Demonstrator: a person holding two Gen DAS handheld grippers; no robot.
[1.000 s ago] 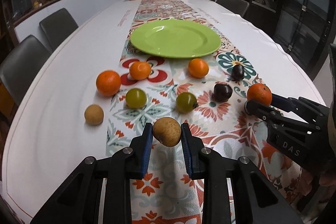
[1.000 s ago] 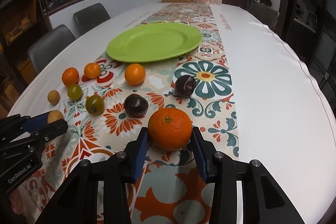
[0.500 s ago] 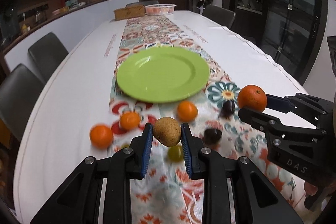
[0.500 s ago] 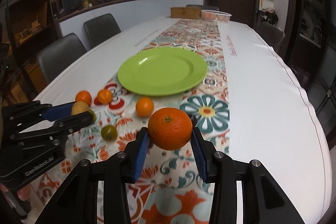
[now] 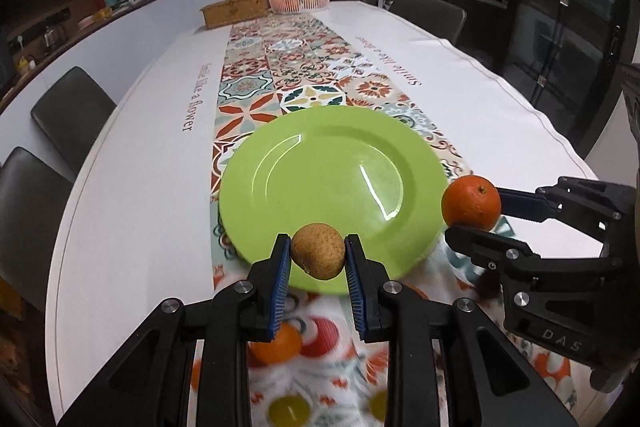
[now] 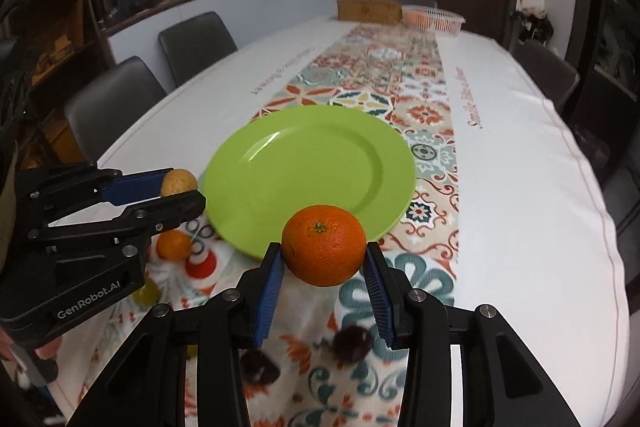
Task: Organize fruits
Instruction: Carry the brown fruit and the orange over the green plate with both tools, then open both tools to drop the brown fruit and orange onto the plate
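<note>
Left gripper (image 5: 318, 255) clamps small tan fruit (image 5: 318, 255) at green plate's (image 5: 320, 163) 6 o'clock rim, right gripper (image 6: 323, 257) clamps orange (image 6: 323, 245) at 4 o'clock.

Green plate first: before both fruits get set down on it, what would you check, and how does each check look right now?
1. Left gripper grips the brown fruit firmly: ok.
2. Right gripper grips the orange firmly: ok.
3. Green plate has room: ok, nothing on it.
4. Grippers apart from each other: ok.
5. Fruits over the plate: not ok, both at its near rim.
6. Height above the plate: cannot tell.
</note>
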